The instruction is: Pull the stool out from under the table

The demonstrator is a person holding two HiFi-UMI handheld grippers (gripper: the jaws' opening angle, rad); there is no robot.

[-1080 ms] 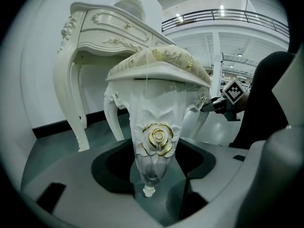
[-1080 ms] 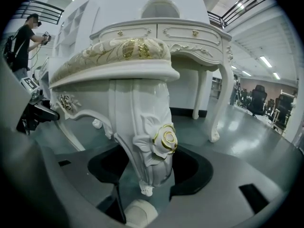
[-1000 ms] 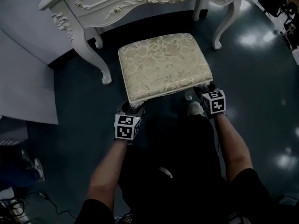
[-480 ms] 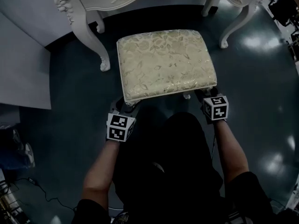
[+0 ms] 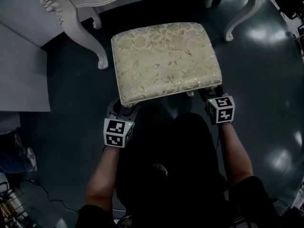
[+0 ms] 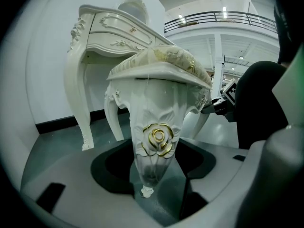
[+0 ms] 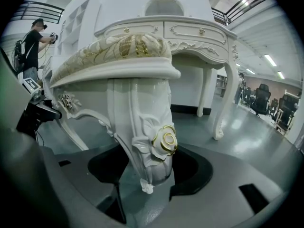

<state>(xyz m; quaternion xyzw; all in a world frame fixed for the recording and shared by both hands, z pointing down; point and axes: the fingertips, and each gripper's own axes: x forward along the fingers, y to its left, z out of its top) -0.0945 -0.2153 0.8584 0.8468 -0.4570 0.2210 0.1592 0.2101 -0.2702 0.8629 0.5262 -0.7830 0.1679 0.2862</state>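
The stool (image 5: 164, 61) has a cream floral cushion and white carved legs, and it stands on the dark floor in front of the white ornate table (image 5: 71, 4). My left gripper (image 5: 123, 110) is shut on the stool's front-left leg (image 6: 154, 141), whose gold rose sits between the jaws. My right gripper (image 5: 209, 94) is shut on the front-right leg (image 7: 152, 141). In both gripper views the leg's foot shows just past the jaws. The left gripper view also shows the right gripper (image 6: 223, 103) beyond the stool.
Curved table legs stand at left (image 5: 90, 46) and right (image 5: 237, 20) of the stool. A grey panel (image 5: 19, 70) lies along the left. Cables (image 5: 19, 198) trail at the bottom left. A person (image 7: 33, 46) stands far off; office chairs (image 7: 261, 101) are at the right.
The stool has come away from the table toward me, held in both grippers. The table has slid further up out of the head view.
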